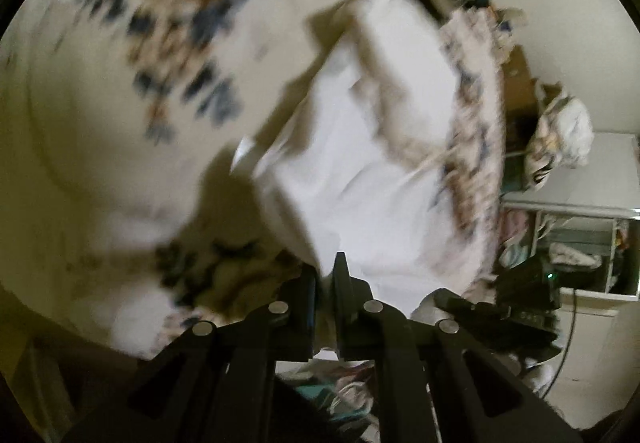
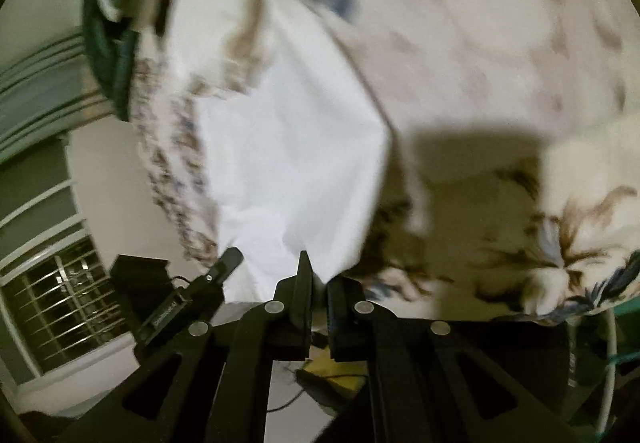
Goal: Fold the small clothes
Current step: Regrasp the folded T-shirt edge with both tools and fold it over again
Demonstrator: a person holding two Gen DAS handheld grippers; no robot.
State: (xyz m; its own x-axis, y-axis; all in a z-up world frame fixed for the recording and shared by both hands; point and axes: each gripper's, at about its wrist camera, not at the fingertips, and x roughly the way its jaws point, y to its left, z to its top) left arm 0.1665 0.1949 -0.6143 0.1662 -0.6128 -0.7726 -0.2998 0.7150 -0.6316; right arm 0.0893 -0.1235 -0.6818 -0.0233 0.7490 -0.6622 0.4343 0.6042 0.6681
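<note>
A white garment (image 1: 360,163) hangs stretched above a cream bedspread with a blue and brown floral print (image 1: 120,103). My left gripper (image 1: 326,275) is shut on the garment's lower edge. In the right wrist view the same white garment (image 2: 288,163) fills the middle, and my right gripper (image 2: 318,275) is shut on its edge. The other gripper's black tip (image 2: 228,263) shows at the left of that view, and the right gripper's black body (image 1: 480,307) shows at the lower right of the left wrist view. Both views are blurred by motion.
The bedspread (image 2: 500,63) lies under the garment. A bundle of pale clothes (image 1: 560,131) sits on a white shelf unit (image 1: 580,203) at the right. A barred window (image 2: 60,307) and a dark green rim (image 2: 104,43) are at the left.
</note>
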